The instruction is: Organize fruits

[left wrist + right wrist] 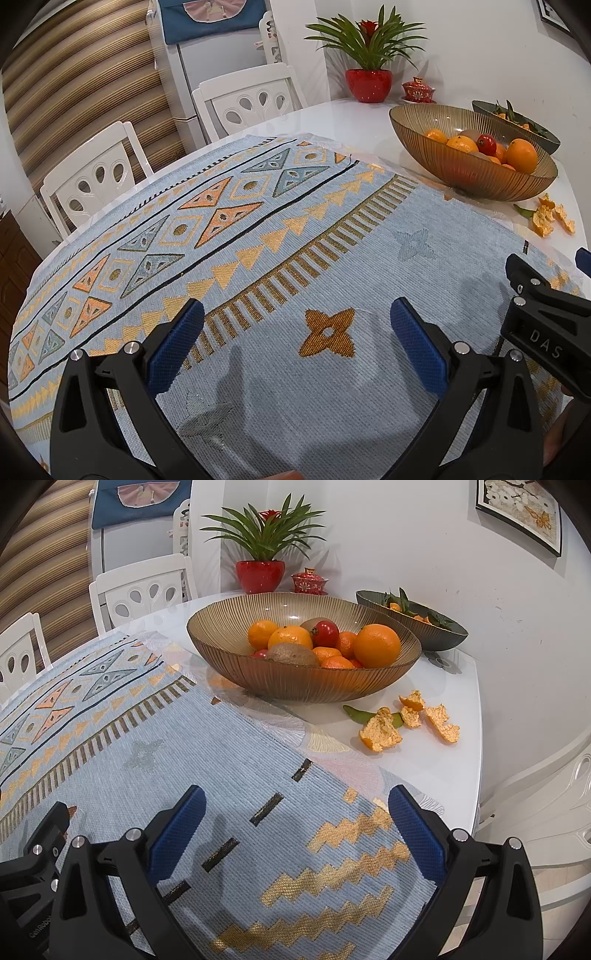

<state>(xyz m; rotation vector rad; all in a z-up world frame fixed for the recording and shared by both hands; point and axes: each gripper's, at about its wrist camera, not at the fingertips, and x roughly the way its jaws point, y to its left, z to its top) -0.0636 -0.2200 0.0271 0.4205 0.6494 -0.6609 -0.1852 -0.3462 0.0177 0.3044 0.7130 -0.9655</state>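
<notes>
- White walls and white chairs (99, 177) ring our white table (436, 768); a pale blue patterned cloth (332, 266) covers its near part, and both grippers hang over that cloth.
- Our left gripper (295, 332) has its blue pads spread wide with nothing between them; from it the amber ribbed bowl (476, 177) lies at about two o'clock, well apart across the cloth.
- Our right gripper (295, 812) is likewise spread wide and empty; the same bowl sits at roughly twelve o'clock from it, nearer than to the left one, so we judge the right hand the better placed for a first reach.
- Inside that bowl we see the fruit: a large orange (376, 646) toward the right rim, smaller oranges, a kiwi (293, 655) at the near side with its long axis running left to right, and a red fruit (325, 633) behind it.
- Beyond, at one o'clock from the right gripper, stands a dark bowl (436, 637) holding leafy oranges; it touches or nearly touches the amber one, we cannot tell which.
- Orange peel (380, 731) and a green leaf lie on bare table just right of the amber bowl; they may foul a sweep from that side.
- Farther back a red-potted plant (260, 574) and a small red lidded cup (309, 581) stand against the wall, out of the way.
</notes>
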